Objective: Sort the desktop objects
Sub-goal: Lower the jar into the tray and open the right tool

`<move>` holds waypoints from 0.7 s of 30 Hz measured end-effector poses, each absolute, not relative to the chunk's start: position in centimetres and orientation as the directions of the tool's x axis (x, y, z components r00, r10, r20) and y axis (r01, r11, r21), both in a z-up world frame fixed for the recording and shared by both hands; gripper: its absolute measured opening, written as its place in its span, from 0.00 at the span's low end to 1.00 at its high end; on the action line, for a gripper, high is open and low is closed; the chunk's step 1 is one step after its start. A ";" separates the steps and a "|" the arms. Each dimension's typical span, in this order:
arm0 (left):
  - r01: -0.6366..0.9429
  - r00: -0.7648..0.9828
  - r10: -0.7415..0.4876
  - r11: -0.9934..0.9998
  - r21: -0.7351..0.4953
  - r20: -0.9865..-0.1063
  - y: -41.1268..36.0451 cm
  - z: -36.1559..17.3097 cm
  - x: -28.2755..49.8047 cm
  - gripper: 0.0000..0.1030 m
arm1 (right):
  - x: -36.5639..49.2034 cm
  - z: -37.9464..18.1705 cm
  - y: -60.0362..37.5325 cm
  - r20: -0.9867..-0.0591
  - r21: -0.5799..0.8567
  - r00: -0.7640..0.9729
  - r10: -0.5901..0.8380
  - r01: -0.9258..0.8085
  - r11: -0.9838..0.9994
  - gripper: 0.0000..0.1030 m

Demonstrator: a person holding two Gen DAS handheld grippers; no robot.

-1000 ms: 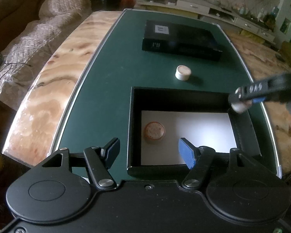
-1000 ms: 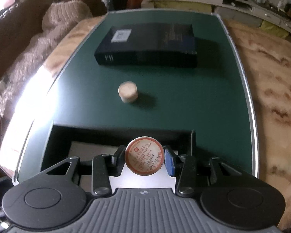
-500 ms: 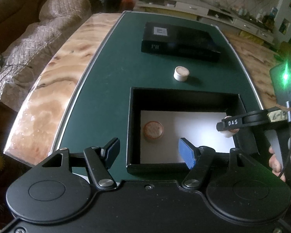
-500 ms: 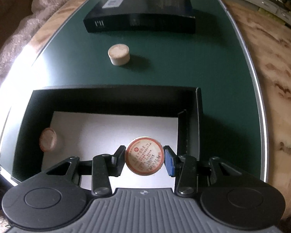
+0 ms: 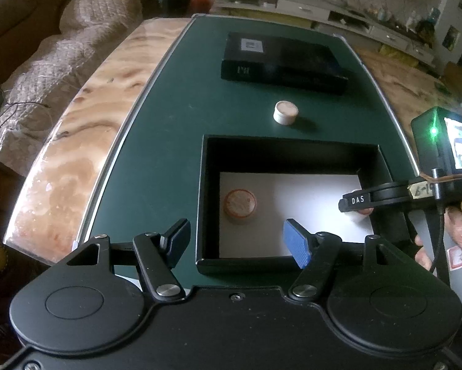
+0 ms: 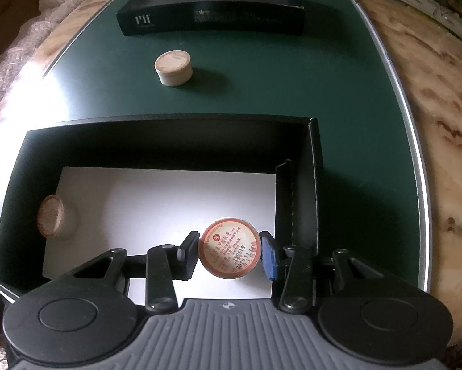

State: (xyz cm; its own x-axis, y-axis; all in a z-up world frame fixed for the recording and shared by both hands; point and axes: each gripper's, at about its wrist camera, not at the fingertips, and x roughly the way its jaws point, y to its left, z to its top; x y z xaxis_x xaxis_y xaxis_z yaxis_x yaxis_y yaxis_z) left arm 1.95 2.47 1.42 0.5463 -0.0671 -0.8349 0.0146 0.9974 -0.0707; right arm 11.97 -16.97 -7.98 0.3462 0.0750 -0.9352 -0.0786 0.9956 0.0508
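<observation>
The right gripper [image 6: 229, 254], fingers pinching a round tin [image 6: 229, 252], has dropped low inside the black box [image 6: 169, 129], lower centre of frame; release seems imminent. The left gripper [image 5: 236, 239] waits, fingers spread.

Your right gripper [image 6: 230, 254] is pinched shut, both pads pressed against the sides of a small round tin [image 6: 229, 248], reaching in low from the right edge. Your right hand [image 5: 456, 243] wraps its handle. Your left gripper [image 5: 237, 243] hangs wide open, fingers spread, holding nothing.
</observation>
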 end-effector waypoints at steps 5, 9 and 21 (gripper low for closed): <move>0.018 0.544 -0.070 0.997 -0.072 -0.836 2.3 1.4 2.0 0.64 | 12.0 -8.3 -17.0 -0.936 0.043 0.344 0.068 -0.078 0.996 0.44; 0.020 0.544 -0.073 0.997 -0.074 -0.836 2.3 1.4 2.0 0.64 | 12.0 -8.6 -16.9 -0.937 0.037 0.343 0.061 -0.077 0.996 0.44; 0.023 0.539 -0.074 0.997 -0.074 -0.839 2.1 1.2 2.0 0.64 | 11.5 -7.7 -16.8 -0.926 0.019 0.374 0.048 -0.081 0.997 0.49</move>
